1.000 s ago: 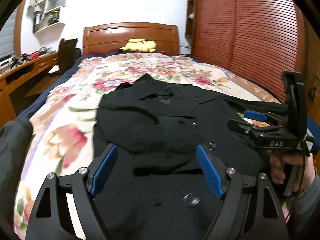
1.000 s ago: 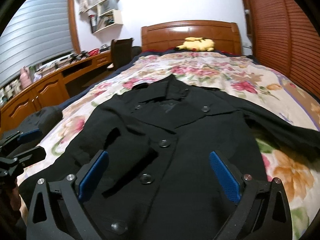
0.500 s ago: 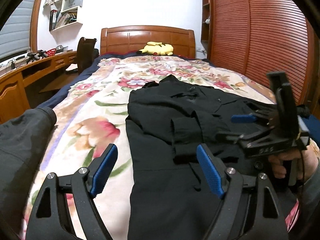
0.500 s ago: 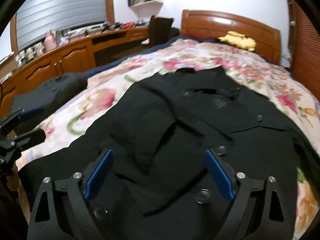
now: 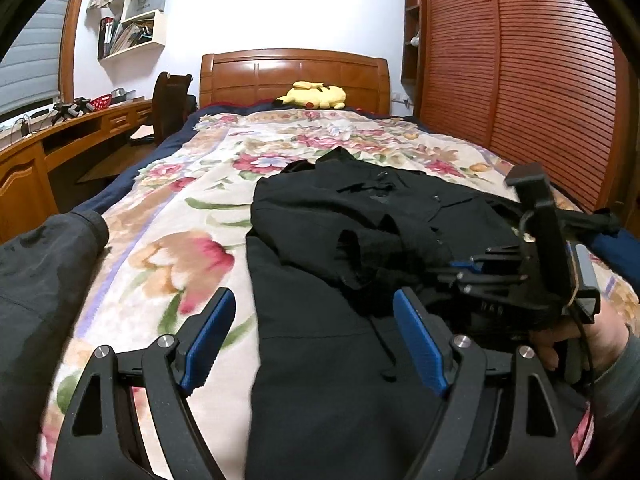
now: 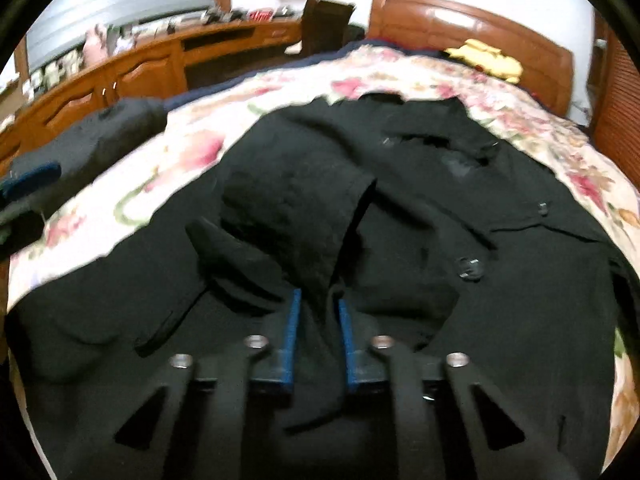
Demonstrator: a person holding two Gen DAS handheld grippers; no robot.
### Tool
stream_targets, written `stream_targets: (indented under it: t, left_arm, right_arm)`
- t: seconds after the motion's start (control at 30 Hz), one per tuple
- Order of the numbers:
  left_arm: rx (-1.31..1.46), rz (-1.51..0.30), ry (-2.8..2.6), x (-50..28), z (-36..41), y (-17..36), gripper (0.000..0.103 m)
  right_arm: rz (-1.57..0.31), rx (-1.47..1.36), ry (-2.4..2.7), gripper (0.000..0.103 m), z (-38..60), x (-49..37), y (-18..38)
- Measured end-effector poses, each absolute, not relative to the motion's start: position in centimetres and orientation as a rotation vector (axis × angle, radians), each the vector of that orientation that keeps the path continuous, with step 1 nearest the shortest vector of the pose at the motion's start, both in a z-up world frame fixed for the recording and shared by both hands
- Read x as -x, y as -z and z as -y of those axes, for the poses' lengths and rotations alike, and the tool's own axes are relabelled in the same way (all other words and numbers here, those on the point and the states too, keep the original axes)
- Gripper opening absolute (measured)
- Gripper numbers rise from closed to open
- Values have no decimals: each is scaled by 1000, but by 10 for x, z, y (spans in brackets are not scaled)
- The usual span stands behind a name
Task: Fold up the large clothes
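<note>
The bed (image 5: 168,216) carries the black coat (image 6: 500,288) spread flat ahead of both tools, likely for folding. The left tool (image 5: 310,332) hovers spread over its hem; the right tool (image 6: 318,334) pinches the folded-in sleeve cuff (image 6: 316,280), probably to reposition it.

The only lettering to be read was "DAS", faint on the black body of the right gripper (image 5: 460,270) in the left wrist view.

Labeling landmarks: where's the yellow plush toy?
The yellow plush toy lies at the far end of the bed, against the wooden headboard, beyond the black coat.
</note>
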State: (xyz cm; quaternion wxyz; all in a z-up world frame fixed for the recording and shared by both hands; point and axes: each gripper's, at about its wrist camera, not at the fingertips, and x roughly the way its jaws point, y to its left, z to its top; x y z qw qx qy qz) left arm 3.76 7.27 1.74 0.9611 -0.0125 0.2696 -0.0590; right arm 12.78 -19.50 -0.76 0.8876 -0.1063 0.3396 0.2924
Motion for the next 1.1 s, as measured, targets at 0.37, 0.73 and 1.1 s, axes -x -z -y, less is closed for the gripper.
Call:
stream_targets:
  t: [0.37, 0.73, 1.1]
  left_arm:
    - [16, -524, 178, -39, -37, -19, 82]
    - [3, -539, 204, -41, -22, -16, 82]
    - [14, -544, 212, -40, -16, -14, 82]
  right_arm:
    - [-508, 53, -363, 10, 277, -103, -10]
    - [-533, 27, -254, 55, 303, -107, 6]
    - [-455, -5, -213, 68, 308, -68, -5]
